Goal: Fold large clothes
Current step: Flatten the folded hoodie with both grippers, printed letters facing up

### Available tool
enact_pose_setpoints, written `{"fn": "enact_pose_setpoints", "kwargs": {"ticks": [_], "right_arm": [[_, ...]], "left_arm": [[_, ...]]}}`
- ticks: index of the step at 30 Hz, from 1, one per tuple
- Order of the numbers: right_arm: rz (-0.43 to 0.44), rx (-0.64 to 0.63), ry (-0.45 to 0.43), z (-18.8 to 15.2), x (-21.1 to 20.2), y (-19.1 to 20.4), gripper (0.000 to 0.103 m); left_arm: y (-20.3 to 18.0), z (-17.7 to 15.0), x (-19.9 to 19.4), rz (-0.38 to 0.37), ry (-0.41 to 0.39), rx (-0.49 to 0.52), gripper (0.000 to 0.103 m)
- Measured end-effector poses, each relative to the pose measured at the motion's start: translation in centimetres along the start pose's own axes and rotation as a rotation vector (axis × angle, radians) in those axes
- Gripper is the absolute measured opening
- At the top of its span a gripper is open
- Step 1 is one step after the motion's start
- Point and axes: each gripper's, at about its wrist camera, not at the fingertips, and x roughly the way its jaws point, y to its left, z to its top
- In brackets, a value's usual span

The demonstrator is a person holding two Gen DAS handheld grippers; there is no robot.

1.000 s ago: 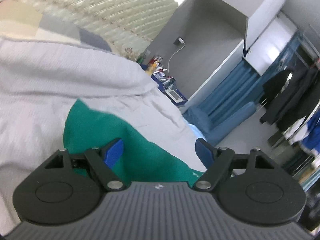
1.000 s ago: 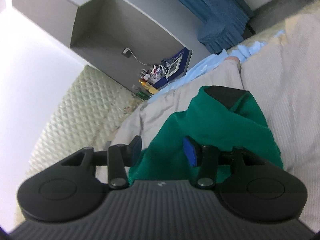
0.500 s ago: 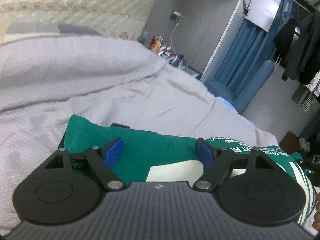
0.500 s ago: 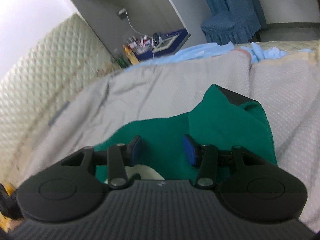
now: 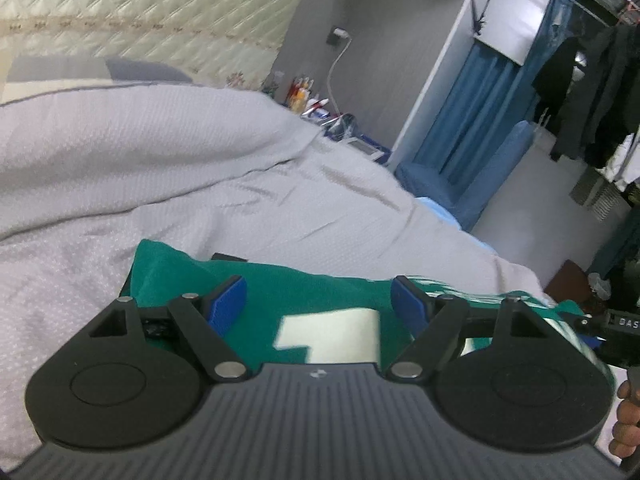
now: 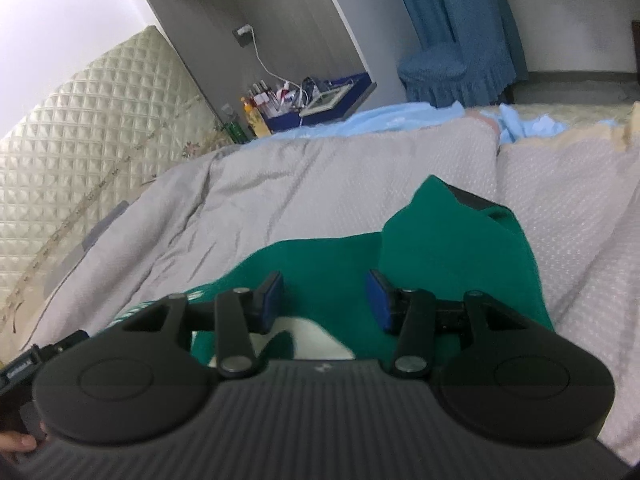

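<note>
On the left side, the left gripper [image 5: 318, 296] hangs over the near part of a green garment [image 5: 320, 288] with its blue pads spread wide and nothing between them; the cloth lies below the fingers and no pad presses on it. The garment is spread on a grey quilted bedspread [image 5: 180, 160], with a white printed patch [image 5: 332, 338] showing just under the gripper and a dark collar edge [image 5: 227, 257] at its far side. Behind the bed stands a cream padded headboard [image 5: 140, 4], and further right a cluttered bedside shelf [image 5: 320, 108], a blue curtain [image 5: 472, 112] and dark clothes on a rail [image 5: 592, 92]. Seen from the other wrist, the right gripper [image 6: 326, 300] sits above the same garment [image 6: 460, 248], its jaws about half apart and having just opened a little further, with only loose cloth beneath them (no pinch is visible). A folded flap with a dark inner edge [image 6: 468, 198] rises on the far right of the cloth, and a light blue sheet [image 6: 400, 118] lies beyond the bedspread [image 6: 320, 184].
</note>
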Motion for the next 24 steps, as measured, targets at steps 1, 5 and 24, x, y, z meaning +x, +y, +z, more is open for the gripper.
{"fn": "enact_pose_setpoints", "kwargs": {"ticks": [1, 5, 24], "right_arm": [[0.003, -0.007, -0.006, -0.1, -0.5, 0.3, 0.051], [0.01, -0.056, -0.038, -0.9, -2.7, 1.8, 0.051], [0.025, -0.25, 0.053, -4.3, -1.5, 5.8, 0.051]], "left_arm": [[-0.4, 0.0, -0.7, -0.006, -0.007, 0.012, 0.083], [-2.7, -0.7, -3.3, -0.004, -0.039, 0.097, 0.083], [-7.2, -5.1, -2.9, -0.008, 0.065, 0.298, 0.087]]}}
